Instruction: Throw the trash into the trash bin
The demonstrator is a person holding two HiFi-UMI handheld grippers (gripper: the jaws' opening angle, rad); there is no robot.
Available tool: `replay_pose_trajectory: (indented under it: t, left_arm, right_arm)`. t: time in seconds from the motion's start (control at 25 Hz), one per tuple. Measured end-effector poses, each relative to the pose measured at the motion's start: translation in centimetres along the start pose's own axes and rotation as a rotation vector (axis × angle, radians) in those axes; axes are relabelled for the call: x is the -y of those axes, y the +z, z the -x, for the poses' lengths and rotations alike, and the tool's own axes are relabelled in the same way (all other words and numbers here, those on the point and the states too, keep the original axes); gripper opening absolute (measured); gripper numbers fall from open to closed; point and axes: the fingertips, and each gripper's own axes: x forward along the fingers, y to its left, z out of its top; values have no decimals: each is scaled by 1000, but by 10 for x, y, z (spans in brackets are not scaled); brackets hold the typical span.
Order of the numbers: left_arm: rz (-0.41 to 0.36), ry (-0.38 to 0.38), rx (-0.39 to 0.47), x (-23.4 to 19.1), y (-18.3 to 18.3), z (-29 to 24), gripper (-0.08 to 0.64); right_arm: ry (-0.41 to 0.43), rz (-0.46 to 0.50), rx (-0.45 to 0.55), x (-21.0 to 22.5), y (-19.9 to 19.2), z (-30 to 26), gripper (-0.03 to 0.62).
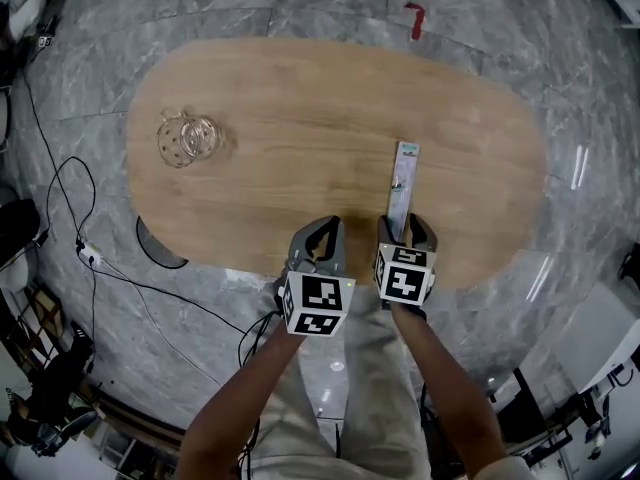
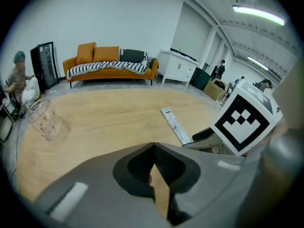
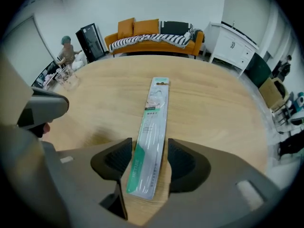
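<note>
Right gripper jaws stand apart, toothbrush packet between them; left gripper jaws closed.

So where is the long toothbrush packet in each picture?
Head view: toothbrush packet on the table, right of middle, just above the right gripper.
Left gripper view: right of middle, flat on the table.
Right gripper view: centre, between open jaws.
Shared landmark: clear plastic thing at the table's left end.
</note>
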Motion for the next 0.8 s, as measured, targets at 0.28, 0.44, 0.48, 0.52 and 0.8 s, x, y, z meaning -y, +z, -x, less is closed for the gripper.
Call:
replay_pose_trajectory:
  t: [0.28,0.44,0.48,0.52,0.8]
  left_arm:
    - [16,17,3,-11,-2,4,0]
    - [29,24,6,-15,-6,8,0]
    - [31,26,8,-15,-7,9,0]
    - [35,27,10,-15,-7,11,0]
    - [61,44,26,-26,-10,22,0]
  right_arm:
    - [-7,19,-11,-6,4,1,195]
    - [-9,43,1,-7,6,3,186]
    - [-6,48,4,-7,7,4,184]
    - [1,52,8,-8,8,6,183]
    - [56,119,48,-34,23,19,167]
